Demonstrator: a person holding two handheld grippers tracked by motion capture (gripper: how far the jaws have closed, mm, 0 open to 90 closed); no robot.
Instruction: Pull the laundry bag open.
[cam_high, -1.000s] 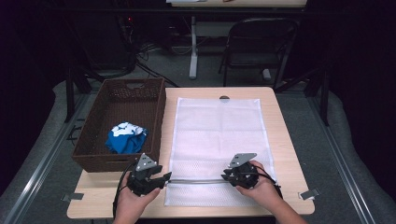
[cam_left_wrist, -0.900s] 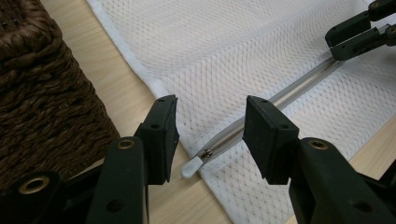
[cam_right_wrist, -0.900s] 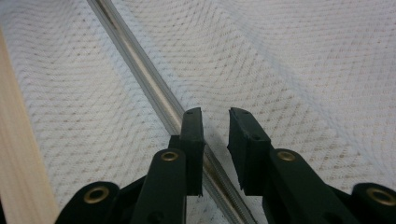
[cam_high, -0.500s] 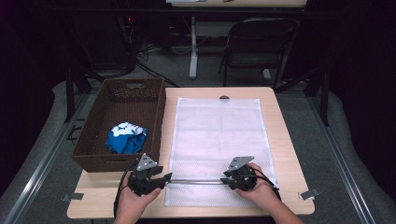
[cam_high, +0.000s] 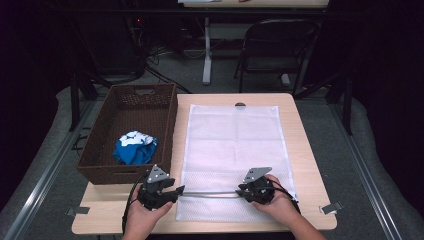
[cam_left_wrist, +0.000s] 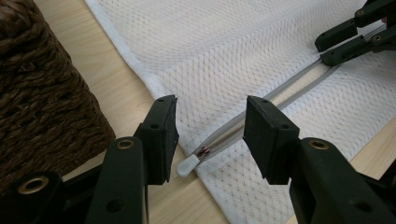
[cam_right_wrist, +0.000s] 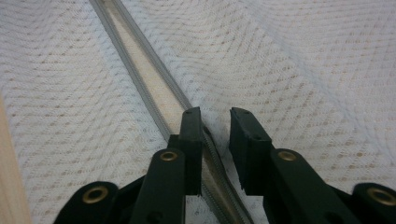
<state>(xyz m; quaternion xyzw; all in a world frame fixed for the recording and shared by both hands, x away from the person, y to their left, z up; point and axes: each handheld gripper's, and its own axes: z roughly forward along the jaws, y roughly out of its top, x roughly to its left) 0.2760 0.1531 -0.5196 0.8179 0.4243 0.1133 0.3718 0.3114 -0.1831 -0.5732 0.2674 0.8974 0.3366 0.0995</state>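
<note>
White mesh laundry bag (cam_high: 233, 150), flat on the tabletop (cam_high: 305, 150), spanning far to near edge; grey zipper (cam_high: 210, 194) partly open near the front edge. Left gripper (cam_left_wrist: 210, 135): jaws spread, straddling the white zipper pull (cam_left_wrist: 188, 164). Right gripper (cam_right_wrist: 215, 122): jaws just closing, narrowly parted over mesh beside the zipper.

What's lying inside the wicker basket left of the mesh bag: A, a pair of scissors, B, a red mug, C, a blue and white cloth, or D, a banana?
C: a crumpled blue and white cloth lies on the floor of the brown wicker basket.
</note>
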